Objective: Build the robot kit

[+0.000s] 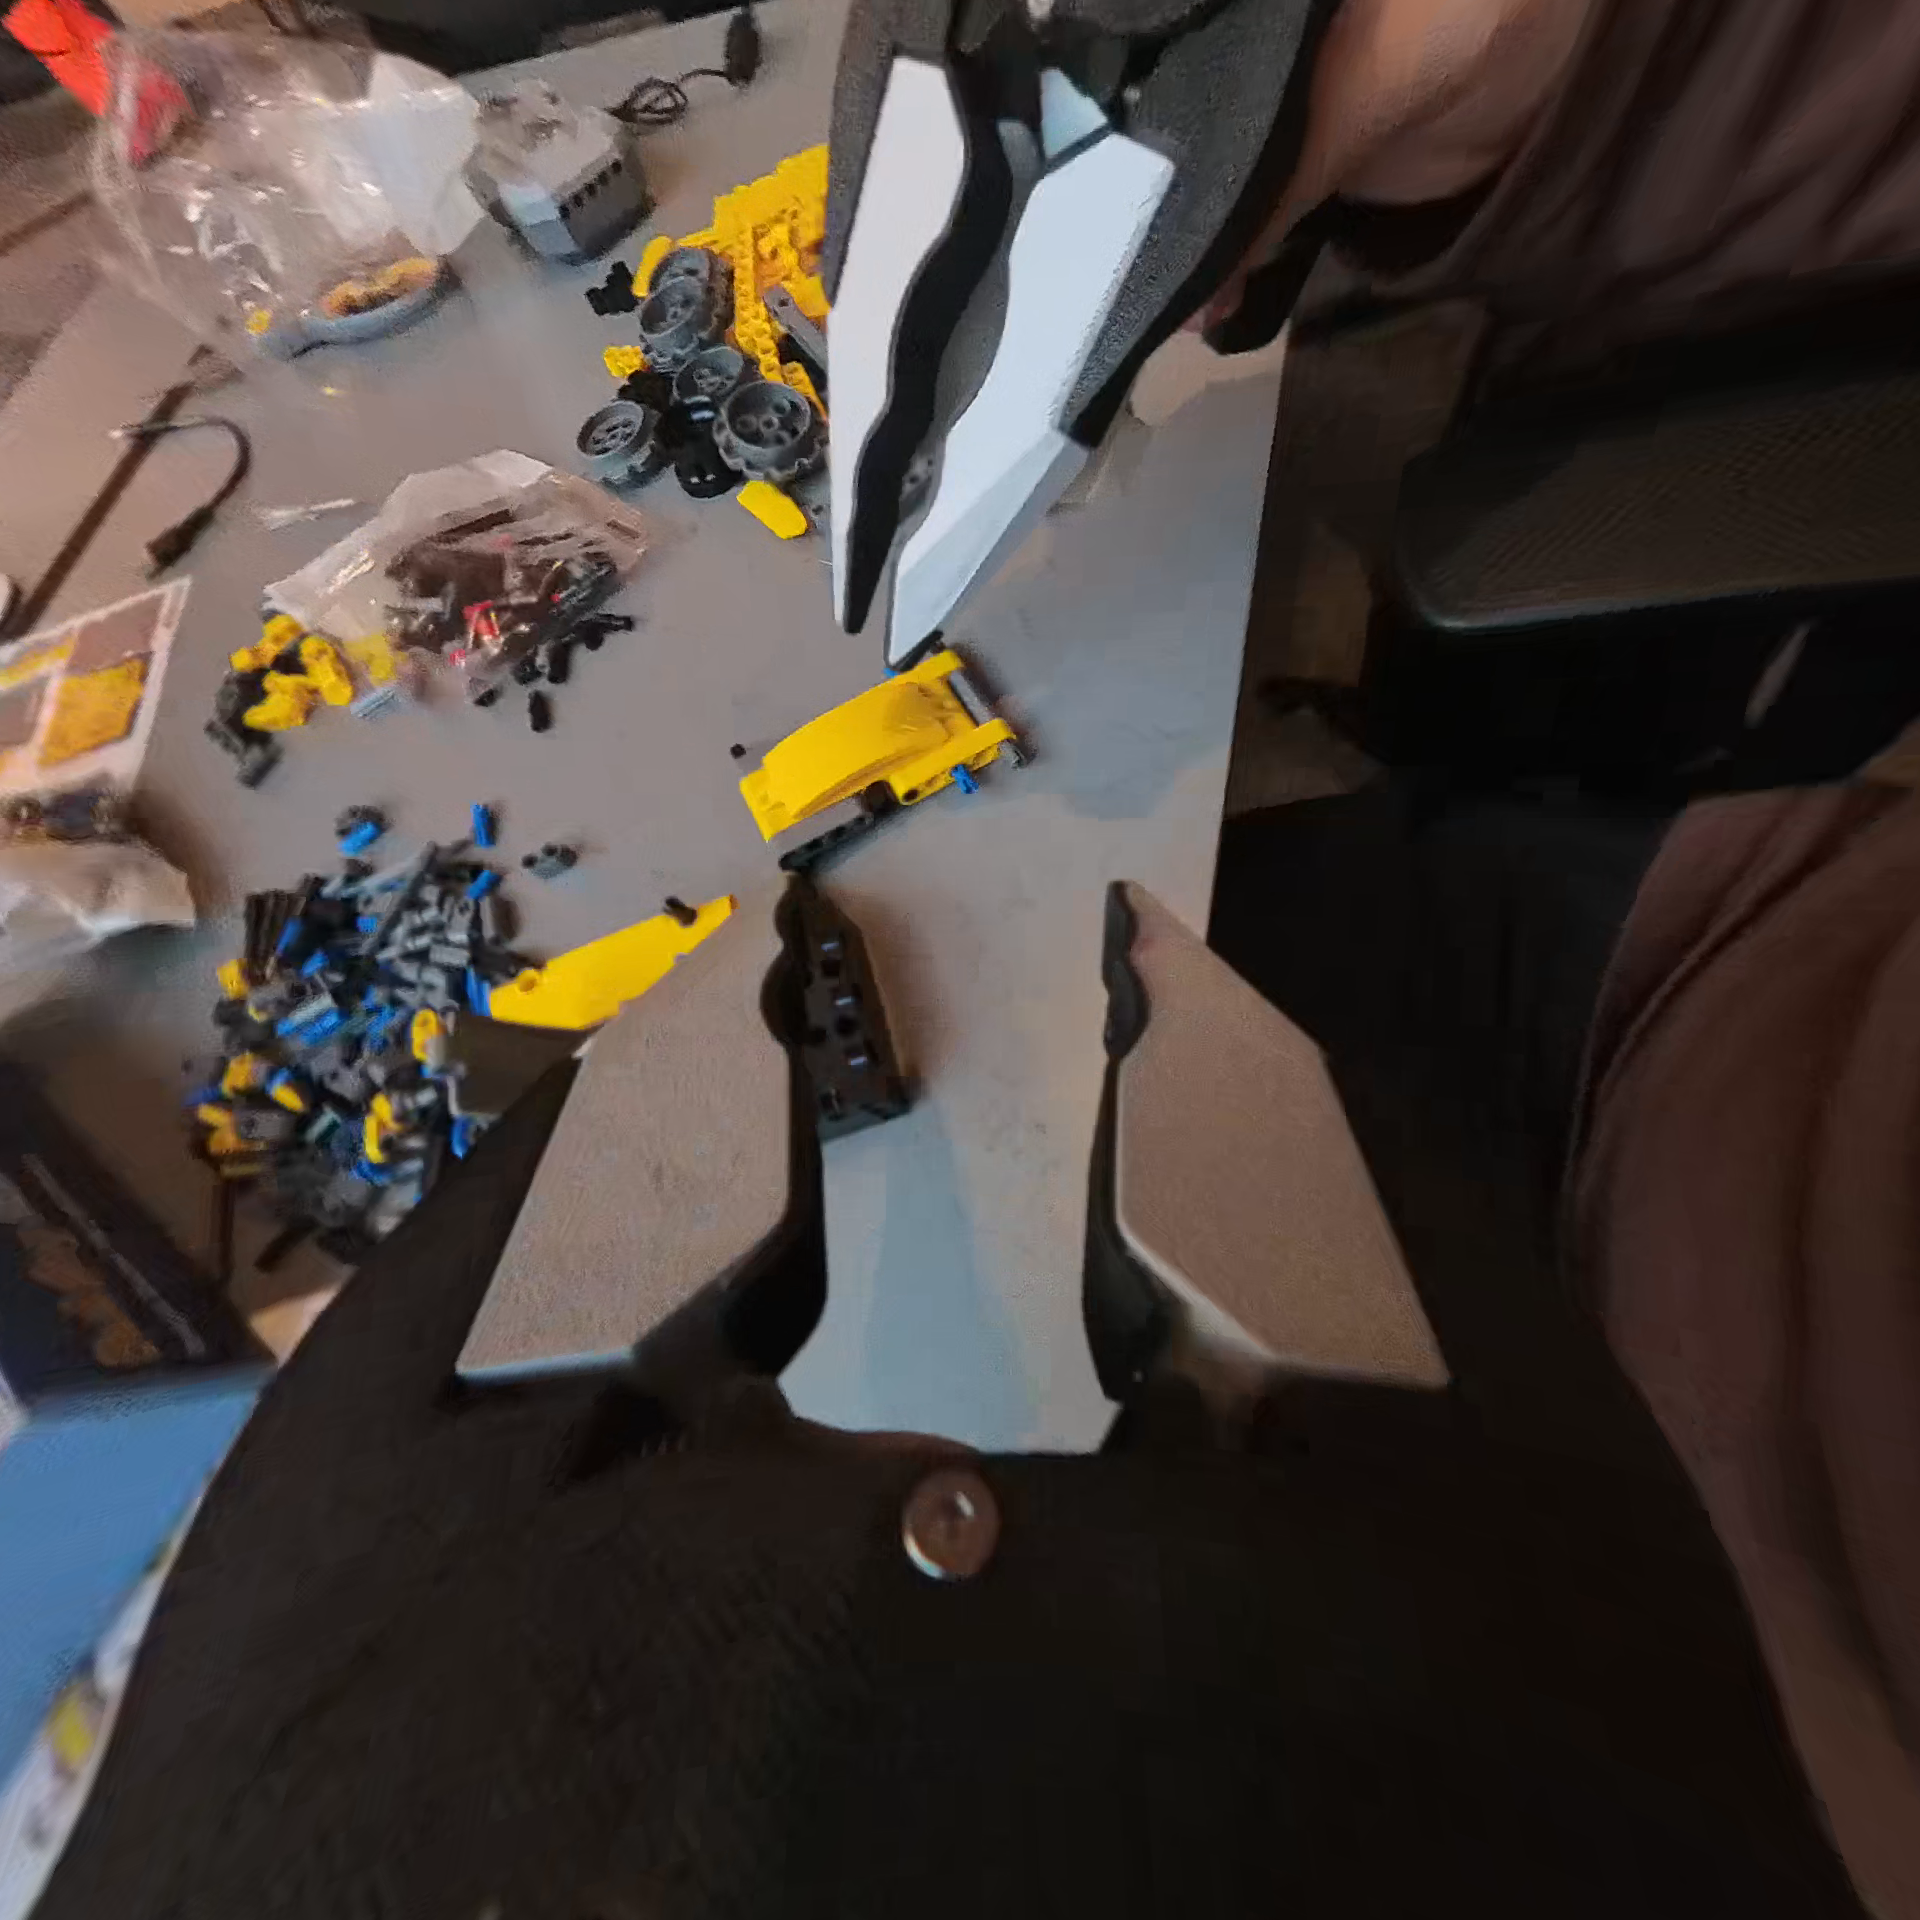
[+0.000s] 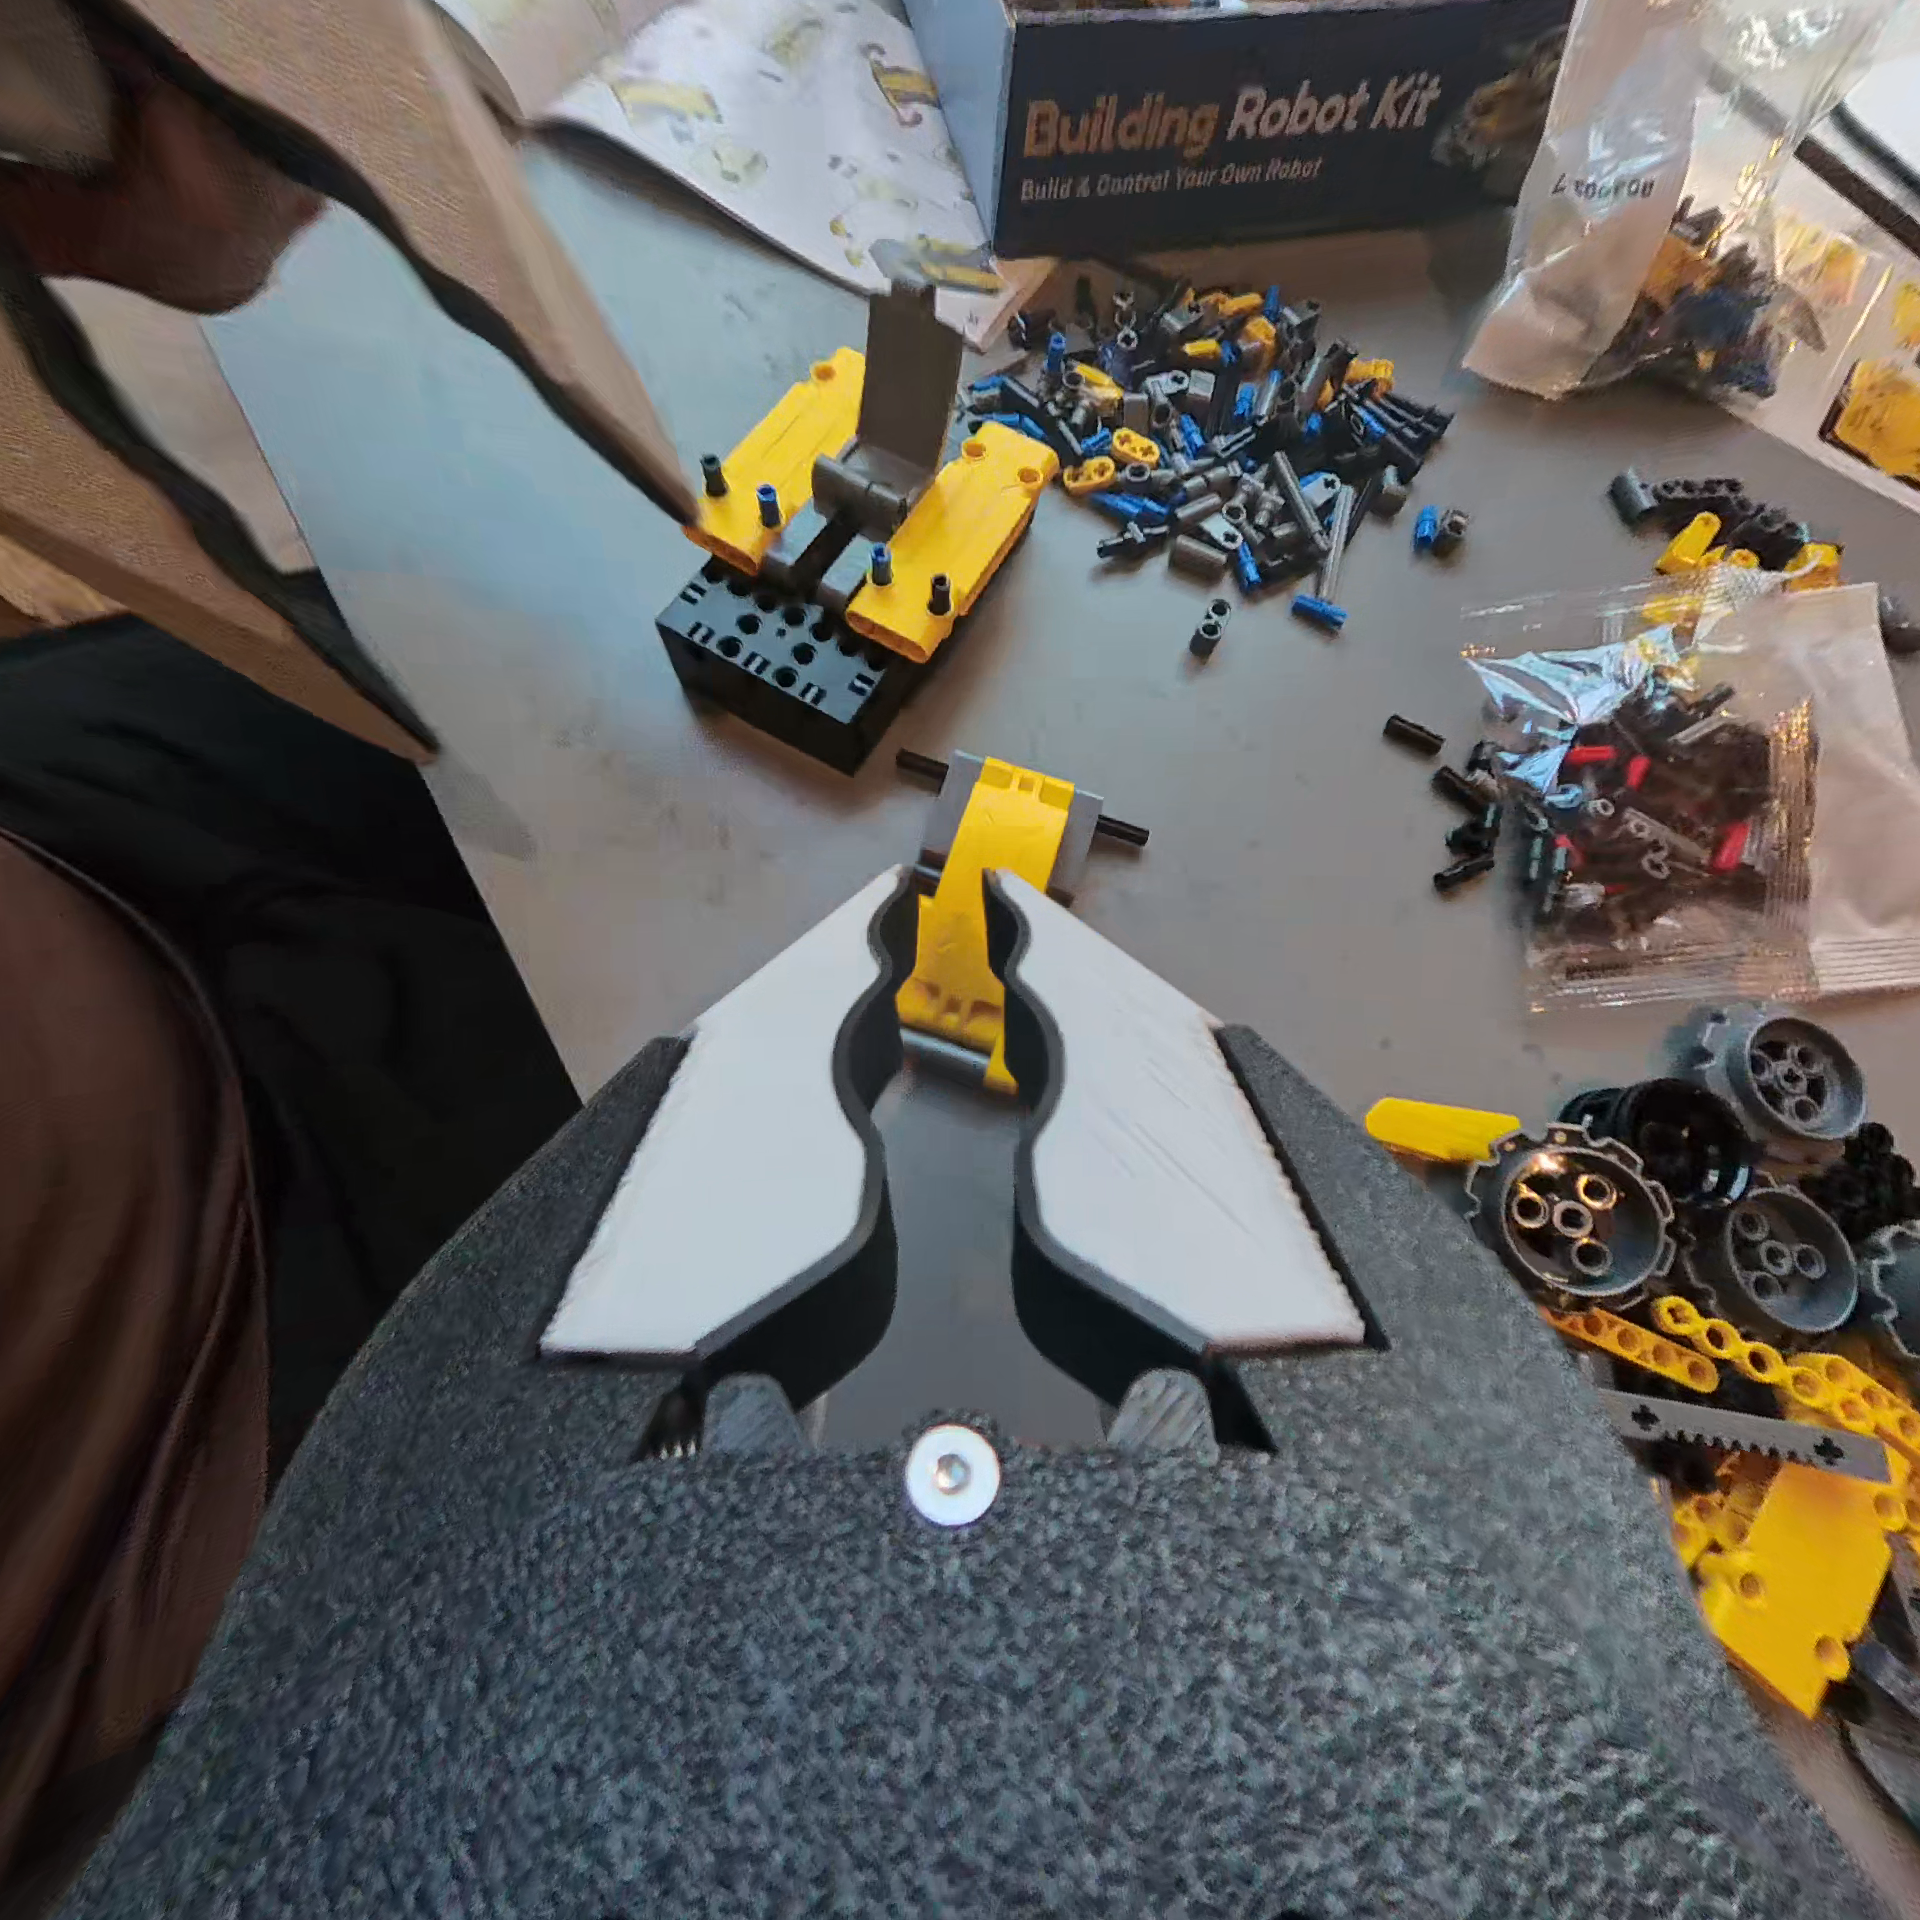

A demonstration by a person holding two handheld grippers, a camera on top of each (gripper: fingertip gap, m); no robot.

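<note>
R claw (image 2: 951,883) is nipped shut on the yellow curved piece (image 2: 987,862) just above the grey worktop (image 2: 416,468), w/ the black block assembly (image 2: 800,623) just beyond it, L claw (image 1: 951,904) spread wide, empty, beside that assembly.

I see a grey table (image 2: 540,582) carrying a black perforated block with yellow panels (image 2: 831,582), a loose pile of small blue, grey and black pins (image 2: 1226,447), clear bags of parts (image 2: 1652,800), grey wheels (image 2: 1683,1195), a dark kit box (image 2: 1247,135) and an open instruction booklet (image 2: 769,125).
</note>
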